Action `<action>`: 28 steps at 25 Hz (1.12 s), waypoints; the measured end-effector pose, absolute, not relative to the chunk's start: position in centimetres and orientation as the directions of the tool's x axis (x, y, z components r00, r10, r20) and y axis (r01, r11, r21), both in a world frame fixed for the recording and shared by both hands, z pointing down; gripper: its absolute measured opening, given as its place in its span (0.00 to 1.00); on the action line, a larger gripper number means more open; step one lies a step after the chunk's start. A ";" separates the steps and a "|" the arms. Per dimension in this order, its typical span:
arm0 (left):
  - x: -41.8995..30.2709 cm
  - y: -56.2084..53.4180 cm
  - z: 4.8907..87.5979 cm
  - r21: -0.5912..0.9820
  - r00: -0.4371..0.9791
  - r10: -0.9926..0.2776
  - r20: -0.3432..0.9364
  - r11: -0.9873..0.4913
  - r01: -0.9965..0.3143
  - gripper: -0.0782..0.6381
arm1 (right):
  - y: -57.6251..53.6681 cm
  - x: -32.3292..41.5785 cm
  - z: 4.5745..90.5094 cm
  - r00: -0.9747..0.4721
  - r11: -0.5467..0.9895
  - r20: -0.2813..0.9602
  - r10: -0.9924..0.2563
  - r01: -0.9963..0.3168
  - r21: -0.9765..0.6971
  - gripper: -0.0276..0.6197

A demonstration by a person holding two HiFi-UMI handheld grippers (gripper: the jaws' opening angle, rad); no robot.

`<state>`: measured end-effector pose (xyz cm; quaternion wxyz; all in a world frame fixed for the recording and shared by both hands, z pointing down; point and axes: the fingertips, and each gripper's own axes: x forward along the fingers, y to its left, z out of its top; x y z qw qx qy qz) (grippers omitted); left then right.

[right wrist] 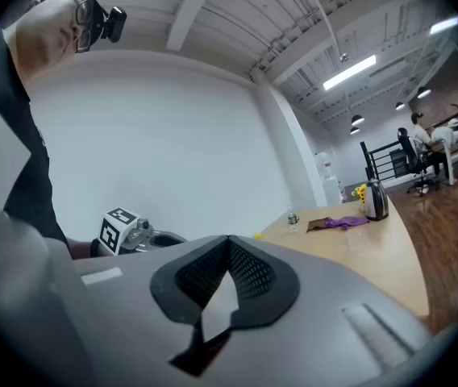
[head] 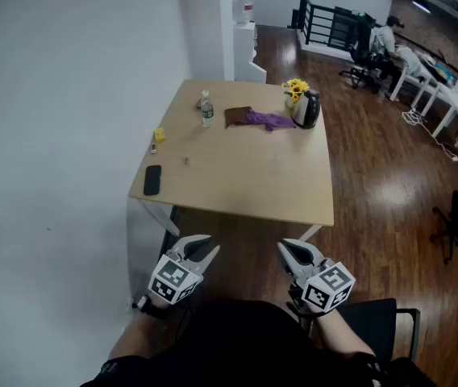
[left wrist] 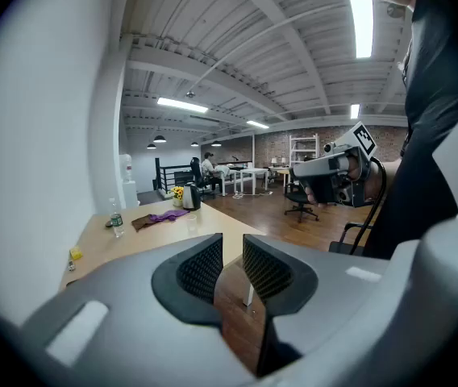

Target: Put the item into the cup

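Note:
Both grippers hang in front of the person's body, short of the wooden table (head: 237,184). The left gripper (head: 206,246) (left wrist: 232,252) has its jaws a little apart with nothing between them. The right gripper (head: 288,247) (right wrist: 229,244) is shut and empty, its tips meeting. A clear cup (left wrist: 191,222) stands on the table, hard to make out in the head view. A small yellow item (head: 159,135) lies near the table's left edge, with a tiny object (head: 186,160) to its right. Neither gripper touches anything.
On the table are a water bottle (head: 206,109), a brown piece (head: 235,116), a purple cloth (head: 269,120), a kettle (head: 307,109) with yellow flowers (head: 295,89) and a black phone (head: 151,179). A white wall runs along the left. A black chair (head: 390,317) stands at lower right.

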<state>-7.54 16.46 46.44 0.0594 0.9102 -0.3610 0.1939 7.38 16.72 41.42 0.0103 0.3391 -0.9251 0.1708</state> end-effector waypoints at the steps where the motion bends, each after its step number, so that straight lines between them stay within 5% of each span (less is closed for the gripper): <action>1: -7.5 16.2 46.5 -0.033 0.663 -0.635 0.397 -0.732 -0.681 0.21 | 16.4 7.4 41.3 -0.771 0.715 0.134 -0.623 -0.631 -0.301 0.05; 28: -11.2 -0.1 50.6 -0.074 0.612 -0.653 0.446 -0.709 -0.701 0.22 | 2.1 5.4 43.8 -0.751 0.700 0.196 -0.631 -0.659 -0.275 0.05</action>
